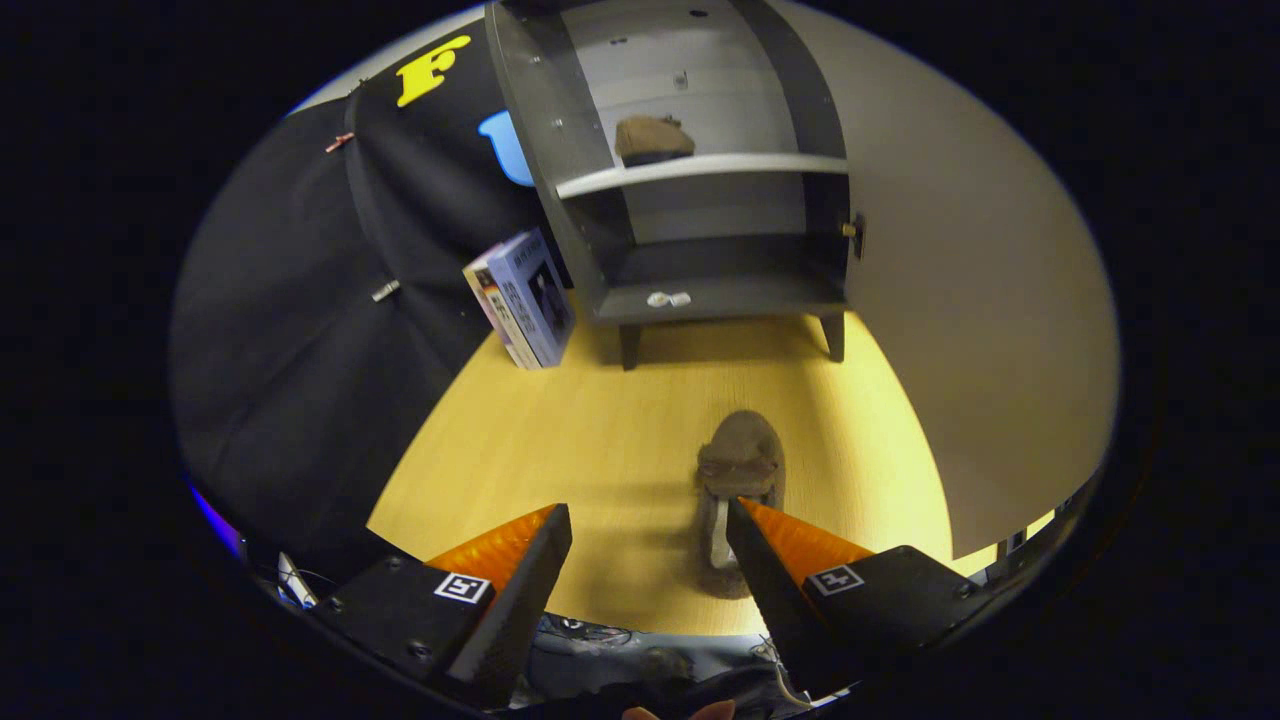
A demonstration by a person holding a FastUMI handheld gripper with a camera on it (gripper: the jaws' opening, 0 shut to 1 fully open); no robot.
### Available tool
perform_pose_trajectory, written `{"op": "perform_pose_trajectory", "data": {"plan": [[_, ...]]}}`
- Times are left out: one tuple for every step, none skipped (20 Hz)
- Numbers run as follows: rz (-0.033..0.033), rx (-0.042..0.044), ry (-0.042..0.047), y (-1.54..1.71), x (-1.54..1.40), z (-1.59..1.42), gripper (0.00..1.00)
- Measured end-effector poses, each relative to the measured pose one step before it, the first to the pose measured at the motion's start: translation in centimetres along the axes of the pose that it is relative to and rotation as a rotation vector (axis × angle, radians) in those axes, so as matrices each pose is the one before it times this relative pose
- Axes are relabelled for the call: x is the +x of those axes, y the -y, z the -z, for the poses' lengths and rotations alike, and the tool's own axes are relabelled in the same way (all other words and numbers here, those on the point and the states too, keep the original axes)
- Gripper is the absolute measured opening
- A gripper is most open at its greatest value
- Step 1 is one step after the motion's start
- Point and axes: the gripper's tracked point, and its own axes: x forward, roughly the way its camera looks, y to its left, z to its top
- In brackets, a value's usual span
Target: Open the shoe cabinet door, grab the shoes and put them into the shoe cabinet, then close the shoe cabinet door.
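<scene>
Brown shoe on the yellow floor, cabinet door already open

I have the gripper spread wide and holding nothing; the second shoe lies by my right finger, whose tip hides part of its opening, so I judge it next. Its mate sits on the far cabinet's shelf. The open door stands right, a box left.
</scene>
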Motion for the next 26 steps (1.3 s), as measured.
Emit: {"op": "perform_pose_trajectory", "data": {"plan": [[0.00541,-0.00069,-0.01182,0.24,1.672,0.657,0.99],[0.00892,0.00067,-0.02211,0.455,1.7,0.955,0.99],[0.00296,0.00929,-0.02321,0.215,1.574,0.934,0.99],[0.01047,0.00929,-0.00709,0.296,1.387,0.437,0.99],[0.01026,0.00008,-0.01027,0.372,1.221,0.414,0.99],[0.01622,-0.00051,-0.01033,0.569,0.775,0.57,0.99],[0.01993,0.00706,0.00076,0.59,1.092,0.186,0.99],[0.01382,0.0084,0.01218,0.276,0.852,-0.255,0.99],[0.01507,0.00351,0.02181,0.39,0.924,-0.43,0.99],[0.01854,-0.00288,0.00981,0.35,1.08,-0.006,0.99],[0.0204,0.00289,0.00731,0.395,0.928,-0.141,0.99],[0.00996,0.0132,0.00812,0.24,0.958,0.037,0.96],[0.01803,0.01519,0.02023,0.332,0.818,-0.308,0.86],[0.01519,0.01526,0.02482,0.085,1.024,-0.411,0.76],[0.0126,0.00699,0.01775,0.238,0.714,-0.171,0.68],[0.0146,0.00619,0.02153,0.317,0.49,-0.201,0.59],[0.00965,0.00116,0.01878,0.398,0.311,-0.342,0.46],[-0.01971,0.00285,0.01165,-0.139,-0.101,-0.136,0.32],[-0.01741,-0.01124,0.00679,-0.035,-0.417,-0.23,0.19],[-0.00908,-0.00734,0.00673,-0.174,-0.356,-0.29,0.14],[-0.00714,0.00469,0.01995,-0.037,-0.54,-0.677,0.09],[0.00021,0.008,0.02,0.268,-0.568,-1.028,0.09],[-0.00128,0.00145,0.01596,0.142,-0.942,-1.055,0.09],[-0.00403,0.00369,0.02278,-0.033,-1.086,-1.488,0.09],[-0.00496,0.00132,0.0245,-0.056,-1.178,-1.665,0.09],[-0.00651,0.00016,0.02736,-0.143,-1.157,-1.877,0.09]]}}
